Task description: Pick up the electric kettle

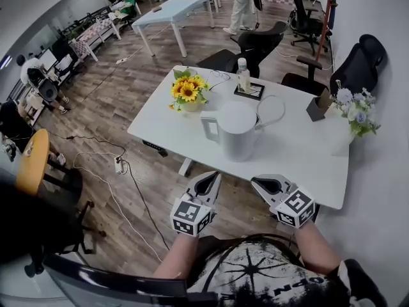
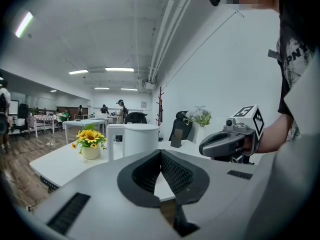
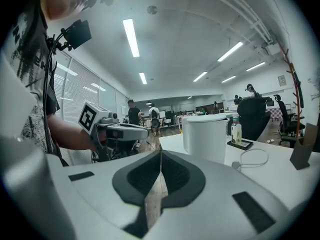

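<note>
The white electric kettle [image 1: 238, 130] stands upright on the white table [image 1: 300, 158], its handle [image 1: 209, 128] turned to the left. Both grippers hover side by side in front of the table's near edge, short of the kettle and pointing toward it. My left gripper [image 1: 211, 176] is shut with nothing between its jaws. My right gripper [image 1: 259, 183] is also shut and holds nothing. In the left gripper view the kettle [image 2: 135, 139] sits beyond the closed jaw tips [image 2: 161, 153]. In the right gripper view the kettle [image 3: 206, 136] lies ahead and to the right of the tips [image 3: 160, 151].
A pot of sunflowers [image 1: 187, 91] stands left of the kettle and a bottle [image 1: 243, 75] on a dark pad behind it. A white cable [image 1: 271, 114] loops at the kettle's right. Pale flowers [image 1: 356, 110] stand at the right edge. Office chairs [image 1: 255, 43] line the far side; cables [image 1: 115, 165] lie on the floor.
</note>
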A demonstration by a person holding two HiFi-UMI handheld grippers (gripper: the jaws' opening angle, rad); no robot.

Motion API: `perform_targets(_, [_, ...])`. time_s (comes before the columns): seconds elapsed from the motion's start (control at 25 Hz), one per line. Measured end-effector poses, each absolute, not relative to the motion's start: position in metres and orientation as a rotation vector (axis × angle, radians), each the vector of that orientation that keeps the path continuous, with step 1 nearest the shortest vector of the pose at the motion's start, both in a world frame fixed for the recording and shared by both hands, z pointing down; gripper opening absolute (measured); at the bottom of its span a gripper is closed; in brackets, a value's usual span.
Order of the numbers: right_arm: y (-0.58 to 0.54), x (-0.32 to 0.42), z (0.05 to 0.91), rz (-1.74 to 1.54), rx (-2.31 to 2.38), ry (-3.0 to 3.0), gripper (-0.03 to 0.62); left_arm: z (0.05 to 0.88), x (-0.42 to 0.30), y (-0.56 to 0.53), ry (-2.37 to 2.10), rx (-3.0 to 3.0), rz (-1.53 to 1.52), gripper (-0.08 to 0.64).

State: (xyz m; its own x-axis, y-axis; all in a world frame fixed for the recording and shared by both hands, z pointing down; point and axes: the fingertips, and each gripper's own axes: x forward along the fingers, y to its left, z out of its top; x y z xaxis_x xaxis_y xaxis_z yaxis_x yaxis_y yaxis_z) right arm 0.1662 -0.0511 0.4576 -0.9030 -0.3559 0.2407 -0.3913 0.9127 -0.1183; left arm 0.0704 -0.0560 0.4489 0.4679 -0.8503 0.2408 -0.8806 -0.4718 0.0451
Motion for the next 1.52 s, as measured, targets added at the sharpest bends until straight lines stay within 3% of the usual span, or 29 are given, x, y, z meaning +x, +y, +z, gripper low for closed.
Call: perform_targets(1.52, [-0.158,0.111,0.485,0.299,1.041,-2.661,0.023,0.476,-0.025,-0.204,-1.187,2.786,0.433,0.009])
